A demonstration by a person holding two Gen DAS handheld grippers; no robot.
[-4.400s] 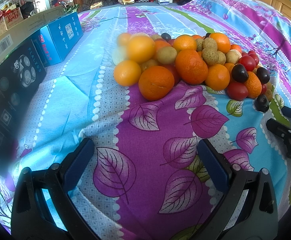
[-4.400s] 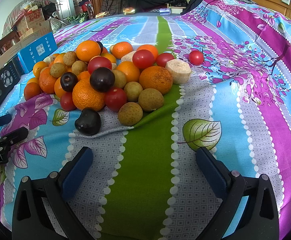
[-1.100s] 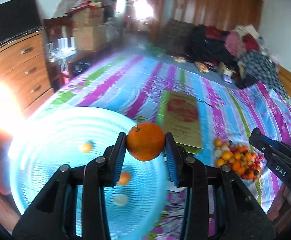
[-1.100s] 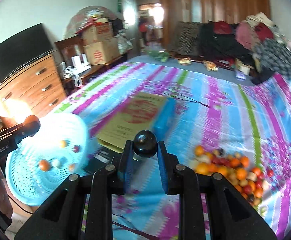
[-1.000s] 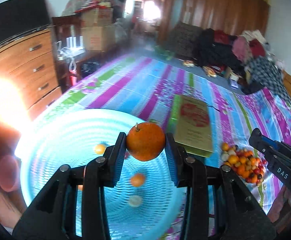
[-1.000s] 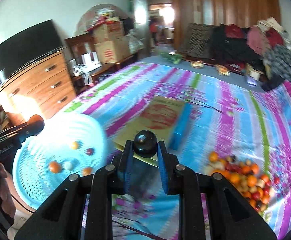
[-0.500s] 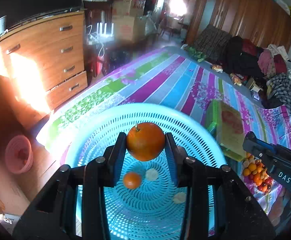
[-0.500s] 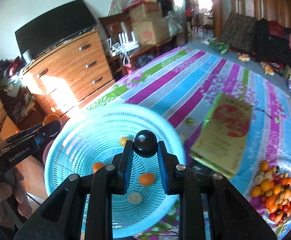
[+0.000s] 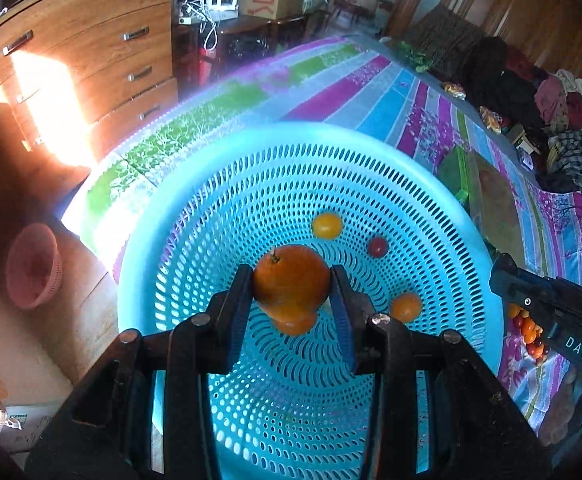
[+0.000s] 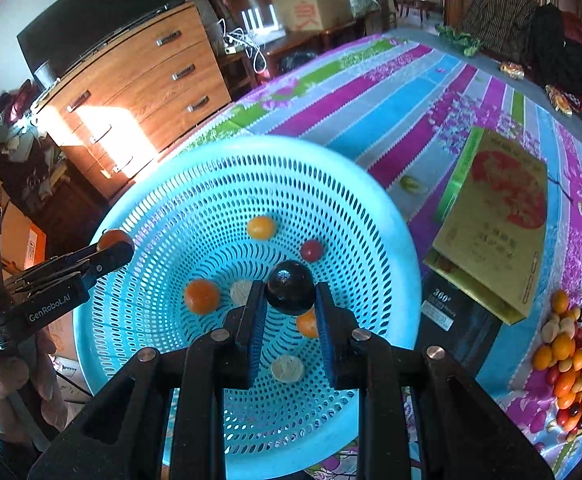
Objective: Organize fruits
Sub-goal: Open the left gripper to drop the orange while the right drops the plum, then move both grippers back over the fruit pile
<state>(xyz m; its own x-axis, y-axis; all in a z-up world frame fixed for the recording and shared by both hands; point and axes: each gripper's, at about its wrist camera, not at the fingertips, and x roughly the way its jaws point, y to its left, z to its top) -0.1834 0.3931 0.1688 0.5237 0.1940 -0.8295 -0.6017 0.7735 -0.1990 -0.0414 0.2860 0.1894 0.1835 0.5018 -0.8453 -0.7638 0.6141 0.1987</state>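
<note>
Left wrist view: left gripper, jaws clamped on an orange, has swung over the blue basket. Right gripper, gripping a dark plum, arrived too. Release looks next; fruit pile remains on the bed.

"DAS" on right tool; "GenRobot.AI" on left tool; "360°" on blk box

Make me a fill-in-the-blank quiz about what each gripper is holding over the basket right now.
1. The left gripper is shut on an ____.
2. The right gripper is shut on a dark ____.
3. Both grippers are above the blue ____.
4. The fruit pile lies on the ____, outside the basket.

Missing words: orange; plum; basket; bedspread
</note>
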